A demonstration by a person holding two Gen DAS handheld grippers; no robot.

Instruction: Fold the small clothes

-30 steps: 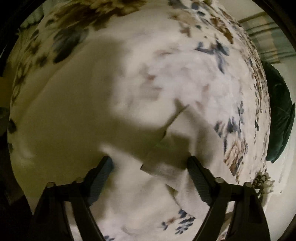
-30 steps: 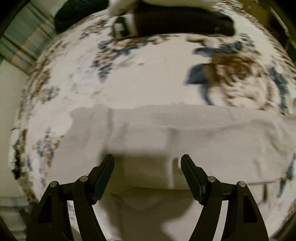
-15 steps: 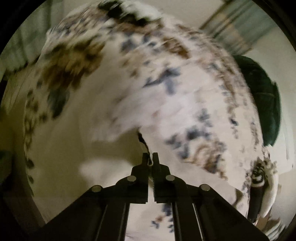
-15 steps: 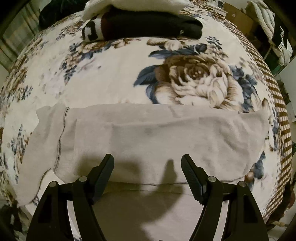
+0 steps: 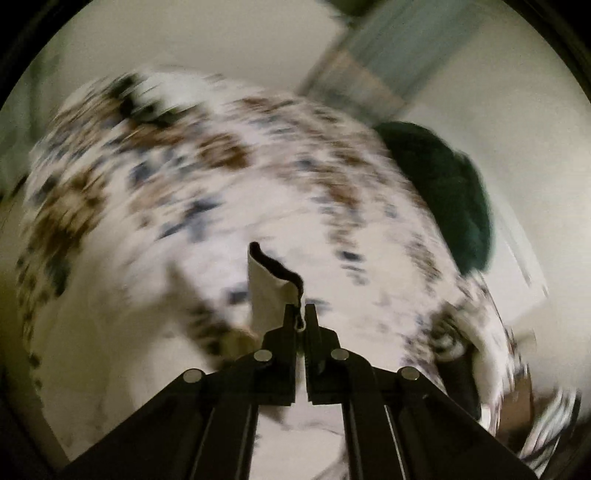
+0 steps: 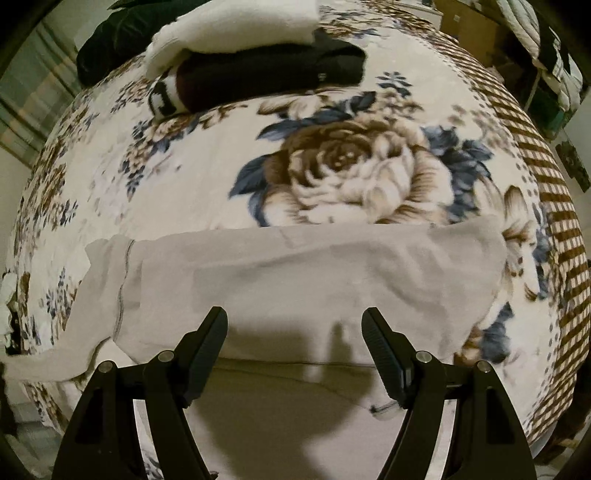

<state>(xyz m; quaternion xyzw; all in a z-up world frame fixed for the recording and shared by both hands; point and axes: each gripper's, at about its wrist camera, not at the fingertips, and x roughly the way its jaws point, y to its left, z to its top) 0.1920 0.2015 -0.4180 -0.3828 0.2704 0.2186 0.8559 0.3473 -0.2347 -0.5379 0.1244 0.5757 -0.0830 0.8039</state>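
Observation:
A pale cream garment (image 6: 295, 280) lies spread across the floral blanket (image 6: 351, 173) in the right wrist view, one sleeve trailing off at the left. My right gripper (image 6: 294, 332) is open and empty just above the garment's near part. In the blurred left wrist view my left gripper (image 5: 303, 314) is shut on an edge of the cream garment (image 5: 267, 288), and a flap of it stands up between the fingertips, lifted off the blanket (image 5: 221, 192).
A stack of folded clothes, white on top (image 6: 236, 33) and black below (image 6: 266, 77), sits at the far side of the blanket. A dark green cushion (image 5: 450, 192) lies at the bed's right edge in the left wrist view. The checked border (image 6: 546, 206) marks the blanket's right edge.
My left gripper shut on the garment's edge and has lifted and swung it, its view tilting up. My right gripper stayed open and drew back a little.

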